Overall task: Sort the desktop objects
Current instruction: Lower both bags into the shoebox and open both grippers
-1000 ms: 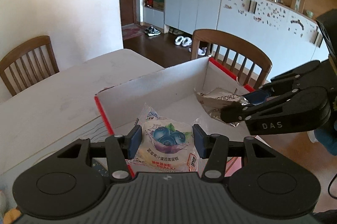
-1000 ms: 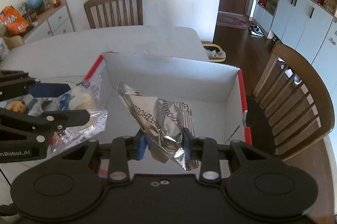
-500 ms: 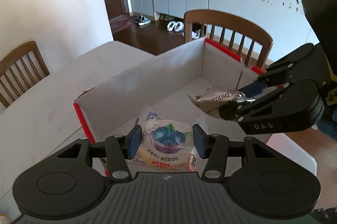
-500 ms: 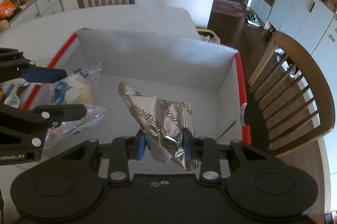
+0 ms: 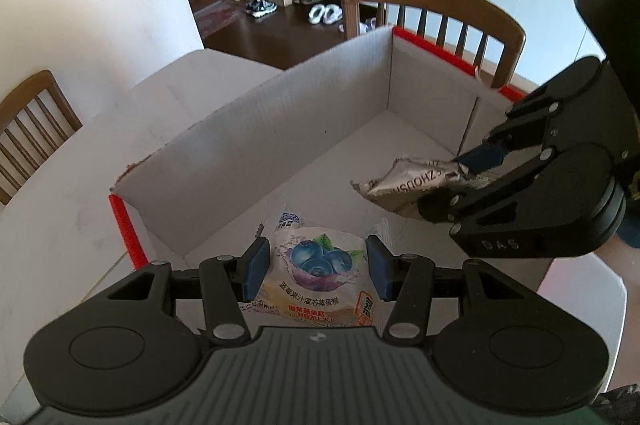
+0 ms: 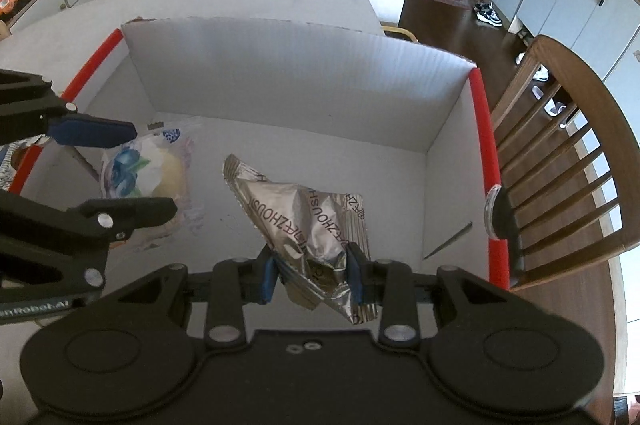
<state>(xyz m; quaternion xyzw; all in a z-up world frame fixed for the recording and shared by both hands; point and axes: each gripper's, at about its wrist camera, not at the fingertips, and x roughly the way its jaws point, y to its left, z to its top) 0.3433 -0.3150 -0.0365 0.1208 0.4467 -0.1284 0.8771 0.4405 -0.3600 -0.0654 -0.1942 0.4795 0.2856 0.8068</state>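
I am mid-way through putting two snack packets into the white cardboard box (image 5: 288,129) with red-taped edges that sits on the tabletop (image 5: 60,209). My left hand-held gripper (image 5: 316,265) is clamped on a clear blueberry cake packet (image 5: 316,277), its blue pads pressed against both sides; the packet hangs low over the left part of the box floor. My right hand-held gripper (image 6: 312,275) is clamped on a crumpled silver foil packet (image 6: 304,221), held above the middle of the box floor, right of the blueberry one.

I judge the step to be the lowering into the box, with release next: both packets are inside the walls, so each pair of jaws should spread so that its packet lands flat and apart from the other.

The foil reads "ZHOUSH" in dark letters. The blueberry packet carries Chinese print under a picture of blueberries. The right gripper's body shows "DAS"; the left one's shows "Robot.AI", its start cut off.
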